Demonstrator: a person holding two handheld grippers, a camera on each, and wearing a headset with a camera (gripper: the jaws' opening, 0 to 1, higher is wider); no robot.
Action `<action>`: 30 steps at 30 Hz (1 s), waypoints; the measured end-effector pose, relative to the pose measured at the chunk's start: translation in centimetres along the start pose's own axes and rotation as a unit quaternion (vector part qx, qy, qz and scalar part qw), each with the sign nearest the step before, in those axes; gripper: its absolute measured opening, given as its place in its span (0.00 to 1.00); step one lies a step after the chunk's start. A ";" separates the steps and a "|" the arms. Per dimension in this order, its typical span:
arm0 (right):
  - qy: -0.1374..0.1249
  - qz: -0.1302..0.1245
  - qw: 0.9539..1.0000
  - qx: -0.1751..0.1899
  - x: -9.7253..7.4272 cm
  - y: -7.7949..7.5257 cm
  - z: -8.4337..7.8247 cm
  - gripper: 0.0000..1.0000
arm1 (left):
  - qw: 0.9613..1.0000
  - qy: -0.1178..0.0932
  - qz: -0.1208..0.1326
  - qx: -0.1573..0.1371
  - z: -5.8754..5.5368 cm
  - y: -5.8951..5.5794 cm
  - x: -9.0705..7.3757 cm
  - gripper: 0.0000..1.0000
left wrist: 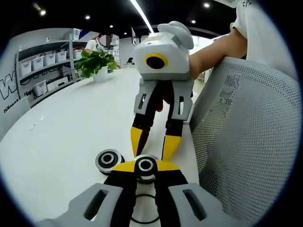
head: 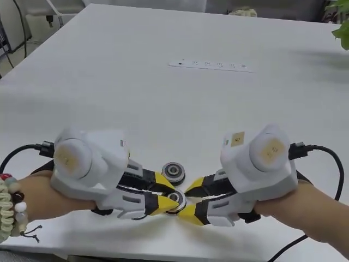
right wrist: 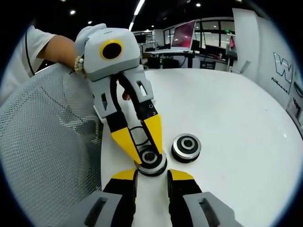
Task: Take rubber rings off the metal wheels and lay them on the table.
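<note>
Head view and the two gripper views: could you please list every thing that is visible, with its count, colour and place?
table: one, white, under everything.
held wheel: one, silver and black, near the table's front edge.
free wheel: one, silver and black, on the table beside the held wheel.
thin ring: one, black, on the table close to the held wheel.
power strip: one, white, far across the table.
plant: one, green, at the table's far end.
mesh chair: one, grey, beside the table's front edge.
bracelet: one, beaded, left wrist.
left gripper: white, yellow fingers, shut on the held wheel.
right gripper: same colours, open, at the held wheel.
</note>
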State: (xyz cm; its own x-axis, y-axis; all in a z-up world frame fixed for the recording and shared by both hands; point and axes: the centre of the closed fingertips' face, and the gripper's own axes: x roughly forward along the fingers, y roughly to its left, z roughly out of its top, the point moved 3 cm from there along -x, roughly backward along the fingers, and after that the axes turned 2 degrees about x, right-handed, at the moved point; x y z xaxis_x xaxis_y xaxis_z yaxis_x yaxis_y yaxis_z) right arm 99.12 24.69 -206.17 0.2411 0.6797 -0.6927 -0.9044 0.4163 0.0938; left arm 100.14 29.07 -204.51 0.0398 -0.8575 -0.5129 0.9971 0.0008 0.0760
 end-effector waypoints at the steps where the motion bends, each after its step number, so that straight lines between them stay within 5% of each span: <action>1: 0.000 0.000 1.000 0.000 0.0 0.0 0.0 0.23 | 1.000 0.000 0.000 0.001 0.0 0.0 0.0 0.08; 15: 0.006 0.011 1.000 -0.007 -0.1 0.2 -0.2 0.13 | 1.000 -0.007 0.001 0.001 -0.1 0.1 -0.3 0.08; 21: -0.009 0.020 0.999 0.028 0.0 0.4 0.2 0.21 | 1.000 -0.008 0.001 0.000 -0.1 0.1 -0.3 0.08; 30: -0.008 0.015 1.000 0.003 0.0 0.3 0.2 0.19 | 1.000 -0.009 0.002 -0.001 -0.2 0.1 -0.3 0.08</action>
State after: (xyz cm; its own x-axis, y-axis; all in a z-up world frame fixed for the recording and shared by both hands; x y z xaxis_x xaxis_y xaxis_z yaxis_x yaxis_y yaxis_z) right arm 98.89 24.91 -205.97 0.2190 0.7015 -0.6782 -0.9090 0.3993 0.1194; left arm 100.25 29.42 -204.51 0.0423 -0.8668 -0.4968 0.9970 0.0046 0.0768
